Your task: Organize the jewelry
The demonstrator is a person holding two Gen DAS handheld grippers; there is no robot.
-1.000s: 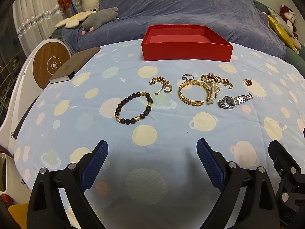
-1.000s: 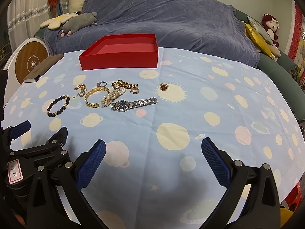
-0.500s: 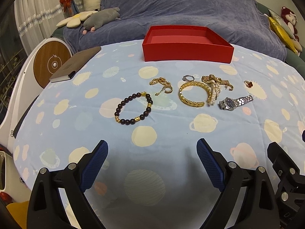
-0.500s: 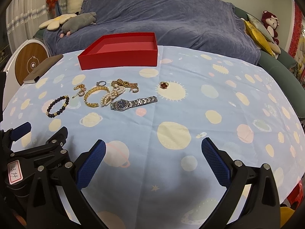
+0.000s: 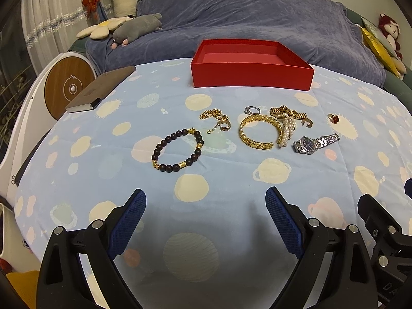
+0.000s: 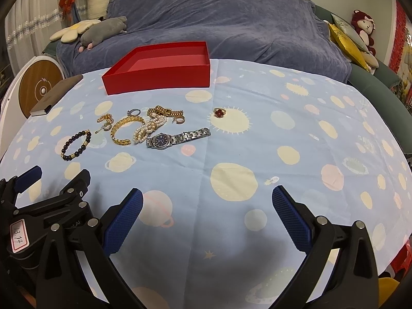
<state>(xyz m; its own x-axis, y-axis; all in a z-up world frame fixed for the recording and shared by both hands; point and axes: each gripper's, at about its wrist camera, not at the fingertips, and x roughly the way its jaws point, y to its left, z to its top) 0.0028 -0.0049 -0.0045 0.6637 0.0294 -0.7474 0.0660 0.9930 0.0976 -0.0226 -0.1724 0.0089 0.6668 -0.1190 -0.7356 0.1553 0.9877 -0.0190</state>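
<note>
An empty red box (image 5: 252, 64) stands at the back of the table; it also shows in the right wrist view (image 6: 159, 68). In front of it lie a dark bead bracelet (image 5: 177, 154), a thin gold chain (image 5: 215, 118), a gold bangle (image 5: 257, 132), a pearl bracelet (image 5: 285, 131), a gold watch band (image 5: 288, 112), a silver ring (image 5: 251, 110), a silver watch (image 5: 315, 143) and a red-stone ring (image 5: 334, 119). My left gripper (image 5: 205, 211) is open and empty, short of the bead bracelet. My right gripper (image 6: 207, 211) is open and empty, short of the silver watch (image 6: 177, 137).
A brown notebook (image 5: 100, 90) lies at the table's left back edge. A round wood-faced device (image 5: 68, 87) stands beside the table on the left. A sofa under a blue cover (image 5: 244, 18) with plush toys runs behind the table. The cloth (image 5: 193, 231) has a planet print.
Both views have shifted very slightly; the jewelry and the box have not moved and both grippers stay open.
</note>
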